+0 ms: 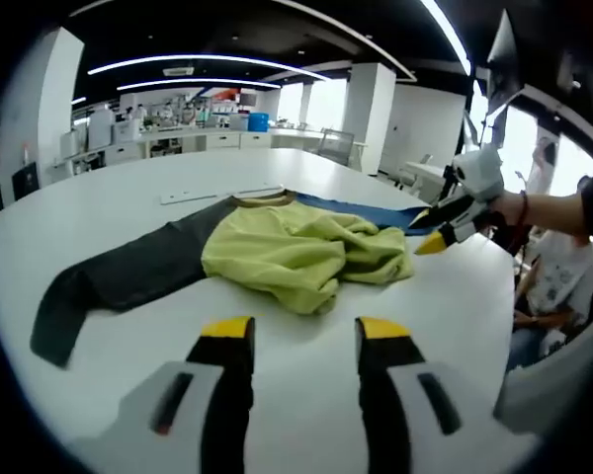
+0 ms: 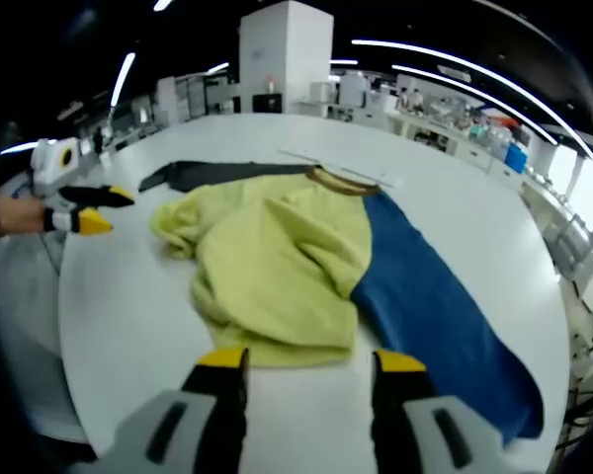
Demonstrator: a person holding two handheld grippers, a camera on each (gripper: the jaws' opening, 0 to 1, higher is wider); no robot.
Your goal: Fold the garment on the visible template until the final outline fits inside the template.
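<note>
Yellow-green garment, crumpled on white table ahead of both claws, overlying dark-grey and blue strips; left gripper and right gripper jaws apart, empty; risk: a pinch could catch the strips beneath, dragging them askew.

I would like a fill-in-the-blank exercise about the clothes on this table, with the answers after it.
1. The crumpled shirt in the middle is ____ in colour.
2. Beside it lies a long cloth that is ____.
3. The clothes rest on a ____ table.
4. The right claw and the left claw both stand ____, holding nothing.

Answers: yellow-green; blue; white; open
</note>
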